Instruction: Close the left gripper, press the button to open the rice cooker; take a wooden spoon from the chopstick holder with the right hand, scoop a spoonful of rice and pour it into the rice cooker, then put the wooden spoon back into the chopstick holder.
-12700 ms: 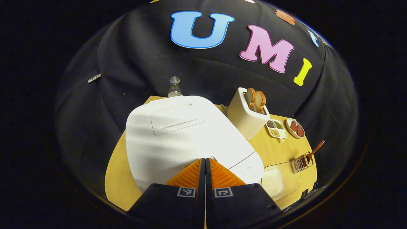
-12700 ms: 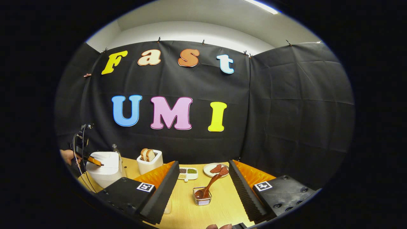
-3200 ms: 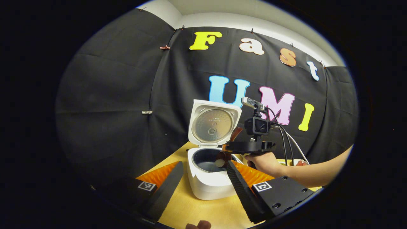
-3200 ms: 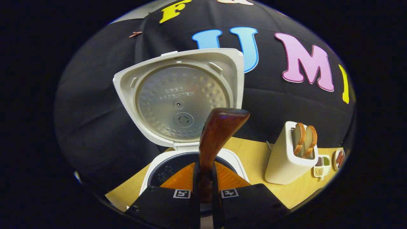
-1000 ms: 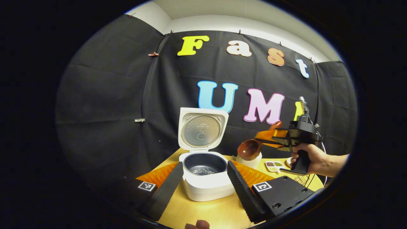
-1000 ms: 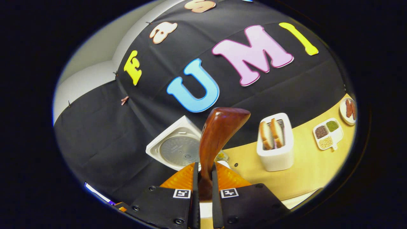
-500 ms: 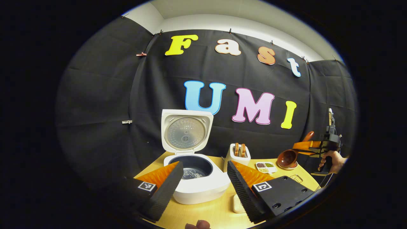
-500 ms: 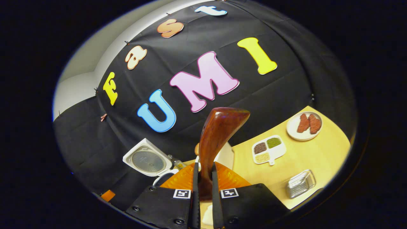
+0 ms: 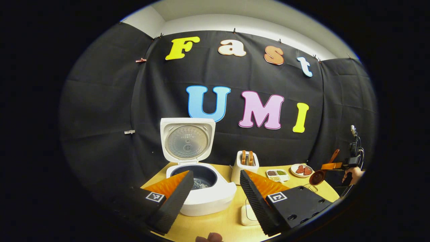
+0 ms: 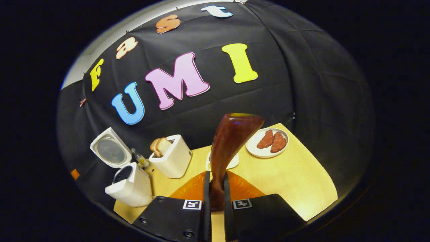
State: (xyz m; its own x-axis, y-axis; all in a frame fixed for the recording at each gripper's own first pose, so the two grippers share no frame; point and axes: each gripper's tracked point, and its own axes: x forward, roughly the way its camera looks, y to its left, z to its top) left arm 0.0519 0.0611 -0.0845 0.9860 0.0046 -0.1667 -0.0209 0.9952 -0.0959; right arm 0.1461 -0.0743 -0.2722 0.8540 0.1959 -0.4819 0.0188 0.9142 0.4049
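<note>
Fingers of the right gripper (image 10: pixel 215 198) were pressed together on the handle of the wooden spoon (image 10: pixel 228 148), which stuck up and away from the camera in the right gripper view. Small square black-and-white marker tags sat on top of each finger; no words could be read on them. From the left gripper view, that same gripper (image 9: pixel 331 166) was far off at the right edge, held by a hand (image 9: pixel 352 173), with the spoon's bowl (image 9: pixel 317 177) hanging low over the right end of the table (image 9: pixel 221 222). A wire chopstick holder (image 9: pixel 313 187) showed faintly just under the bowl, but it was too small to see well.

The left gripper (image 9: pixel 215 188) had its fingers wide apart and held nothing. A fingertip (image 9: pixel 208 238) of the person showed at the bottom edge.

Between those fingers stood the white rice cooker (image 9: pixel 201 191) with its lid (image 9: pixel 187 141) up. A little rice lay in its dark pot (image 9: pixel 199 178). The lid's metal inside had tiny writing, too small to read. A small white box (image 9: pixel 248 215) sat in front, near the cooker.

Behind were a white toaster (image 10: pixel 172 158) with bread slices in it, a split dish (image 9: pixel 277 174) of grains, and a plate (image 10: pixel 267 143) with two red-brown pieces on it. A clear bottle (image 10: pixel 141 160) peeked out between the cooker and the toaster.
</note>
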